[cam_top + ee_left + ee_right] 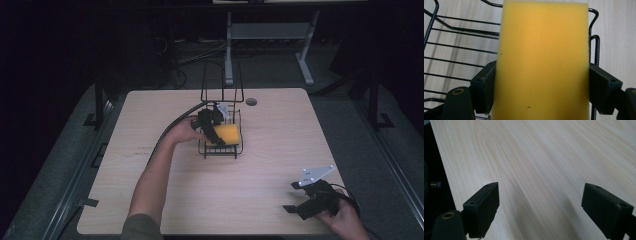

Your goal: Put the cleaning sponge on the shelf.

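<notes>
Left claw (541,82) gripping sponge (544,60) over wire rack (461,50)

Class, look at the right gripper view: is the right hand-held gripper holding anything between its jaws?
No: the right hand-held gripper stands open over bare table.

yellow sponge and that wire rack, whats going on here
A person is working with a pair of tongs in each hand. The left tongs are shut on a yellow sponge, holding it over the black wire rack mid-table. The right tongs rest open over bare tabletop near the front right corner, holding nothing.
</notes>
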`<state>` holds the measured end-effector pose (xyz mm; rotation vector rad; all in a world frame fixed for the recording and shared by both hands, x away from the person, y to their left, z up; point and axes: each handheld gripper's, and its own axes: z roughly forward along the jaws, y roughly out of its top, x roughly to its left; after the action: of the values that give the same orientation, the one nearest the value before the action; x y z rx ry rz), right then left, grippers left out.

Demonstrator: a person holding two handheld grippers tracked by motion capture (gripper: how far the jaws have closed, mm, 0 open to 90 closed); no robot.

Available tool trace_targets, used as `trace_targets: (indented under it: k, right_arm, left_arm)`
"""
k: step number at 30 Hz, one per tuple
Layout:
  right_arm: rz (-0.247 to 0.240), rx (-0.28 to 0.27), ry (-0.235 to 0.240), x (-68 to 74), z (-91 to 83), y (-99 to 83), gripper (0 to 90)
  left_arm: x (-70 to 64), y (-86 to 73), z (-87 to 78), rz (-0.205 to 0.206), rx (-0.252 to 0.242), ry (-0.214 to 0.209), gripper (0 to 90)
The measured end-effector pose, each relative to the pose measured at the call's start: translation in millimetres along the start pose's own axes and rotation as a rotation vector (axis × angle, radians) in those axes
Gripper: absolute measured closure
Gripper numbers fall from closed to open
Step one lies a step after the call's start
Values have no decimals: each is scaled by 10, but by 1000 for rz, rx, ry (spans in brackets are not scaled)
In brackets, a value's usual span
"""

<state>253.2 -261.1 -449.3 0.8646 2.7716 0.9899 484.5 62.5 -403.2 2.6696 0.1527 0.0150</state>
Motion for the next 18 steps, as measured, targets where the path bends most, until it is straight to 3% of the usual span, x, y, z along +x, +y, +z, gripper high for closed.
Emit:
trace_targets:
  k: [5,18]
  right_arm:
    - [-2,3,-1,7,7,2,141]
    - [0,10,1,9,12,12,141]
  left_arm:
    - [1,-6,-15,0,11,-6,201]
    - [-18,-25,-116,5,-17,10,189]
